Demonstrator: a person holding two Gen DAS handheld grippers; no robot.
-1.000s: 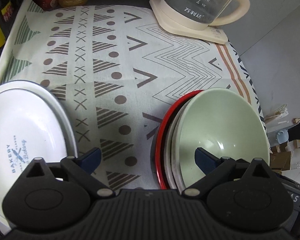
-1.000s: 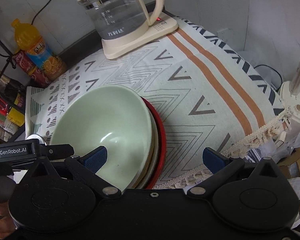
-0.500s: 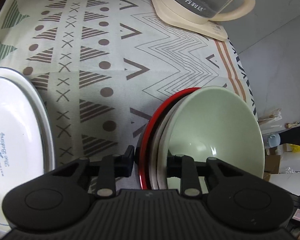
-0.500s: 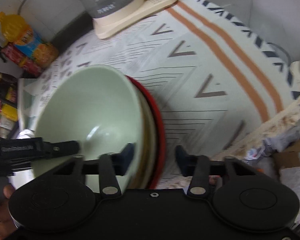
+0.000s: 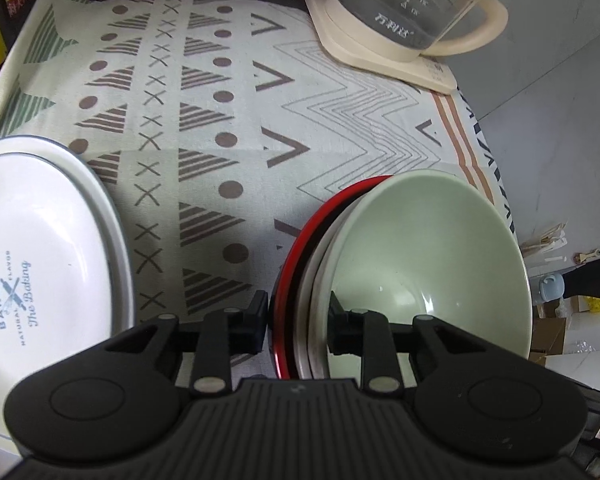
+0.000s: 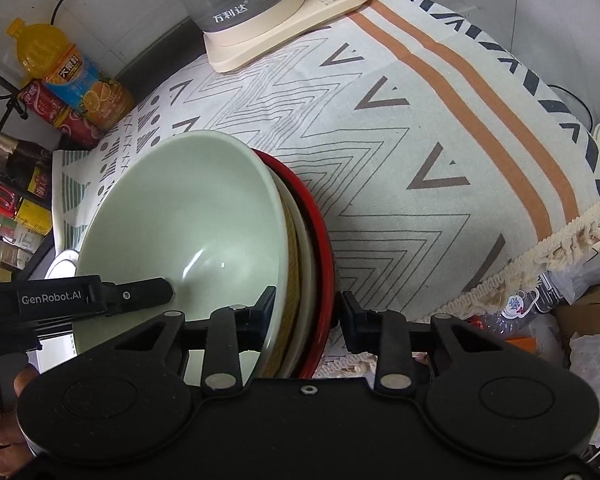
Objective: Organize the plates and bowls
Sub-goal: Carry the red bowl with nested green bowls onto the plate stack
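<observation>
Green bowl [image 5: 432, 248] nested in red plate [image 5: 296, 264] | both grippers clamp stack

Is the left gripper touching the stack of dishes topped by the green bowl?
Touching. In the left wrist view the left gripper has its pads pressed on the stack's rim, one against the red plate, the other inside the green bowl.

**Left gripper clamped on the edge of a dish stack**

The left gripper [image 5: 298, 330] has just closed its jaws across the near rims of a nested stack: one jaw outside the red plate [image 5: 290, 280], the other inside the green bowl [image 5: 432, 248], with a cream dish [image 5: 314, 280] sandwiched between. The stack sits on a patterned cloth [image 5: 204, 128] covering the counter. A white plate [image 5: 40, 248] printed "BAKERY" lies apart at the left. A glass kettle [image 5: 400, 4] stands on its cream base at the far side.
</observation>
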